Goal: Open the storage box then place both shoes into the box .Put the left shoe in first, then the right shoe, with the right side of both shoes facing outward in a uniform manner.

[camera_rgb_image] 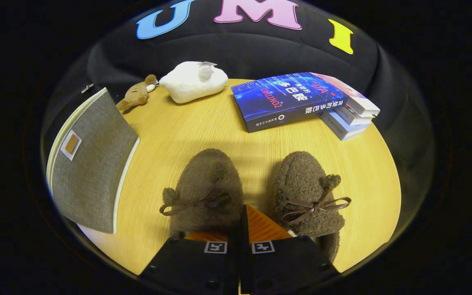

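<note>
Two brown fuzzy shoes with ribbon bows stand side by side on the wooden table (203,127), toes pointing away from me. My gripper (244,213) sits low between them, jaws drawn together. The left shoe (205,184) has its near collar lying over my left finger, which is mostly hidden. My right finger (266,225) lies against that shoe's right side wall, so the wall is pinched. The right shoe (307,188) stands just right of the fingers, untouched. The grey fabric storage box (92,159) stands further left. I cannot tell whether its panel is open.
A stack of books (297,100) lies beyond the right shoe at the back right. A white plush (193,82) and a small brown plush toy (137,95) sit at the table's far edge. Bare wood stretches between the shoes and the books.
</note>
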Available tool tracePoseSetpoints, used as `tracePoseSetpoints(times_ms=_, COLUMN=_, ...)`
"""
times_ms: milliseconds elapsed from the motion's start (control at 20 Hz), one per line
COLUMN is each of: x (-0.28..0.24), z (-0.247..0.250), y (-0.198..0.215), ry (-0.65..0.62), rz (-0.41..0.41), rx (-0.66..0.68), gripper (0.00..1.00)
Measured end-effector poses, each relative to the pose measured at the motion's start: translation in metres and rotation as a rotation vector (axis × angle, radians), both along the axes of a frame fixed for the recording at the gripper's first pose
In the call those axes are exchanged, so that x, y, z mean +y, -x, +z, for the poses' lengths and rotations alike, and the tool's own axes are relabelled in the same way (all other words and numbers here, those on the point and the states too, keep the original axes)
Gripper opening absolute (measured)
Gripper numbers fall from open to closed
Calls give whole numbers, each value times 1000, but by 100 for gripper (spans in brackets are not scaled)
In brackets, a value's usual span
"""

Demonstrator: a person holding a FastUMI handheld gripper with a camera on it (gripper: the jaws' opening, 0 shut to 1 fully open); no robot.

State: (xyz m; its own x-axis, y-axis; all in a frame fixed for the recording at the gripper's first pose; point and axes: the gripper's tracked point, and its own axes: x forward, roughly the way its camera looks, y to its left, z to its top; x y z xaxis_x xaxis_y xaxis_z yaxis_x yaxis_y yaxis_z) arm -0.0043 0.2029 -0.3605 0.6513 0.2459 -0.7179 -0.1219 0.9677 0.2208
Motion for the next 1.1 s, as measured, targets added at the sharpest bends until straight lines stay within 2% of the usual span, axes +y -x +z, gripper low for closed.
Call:
tracePoseSetpoints(times_ms=100, x=-6, z=8, y=2, ry=10, rz=-19, rx=-16, gripper=5)
tracePoseSetpoints(times_ms=250, x=-5, z=36, y=7, ry=-43, rz=-42, rx=-35, gripper=5)
tracePoseSetpoints(times_ms=600, x=24, z=155, y=0, ry=-162, rz=-53, rx=-138, gripper=5)
tracePoseSetpoints(times_ms=850, x=88, z=240, y=-16, ry=-237, rz=-11, rx=-216, gripper=5)
tracePoseSetpoints(times_ms=1100, x=173, z=261, y=-20, ry=-305, rz=5, rx=-160, gripper=5)
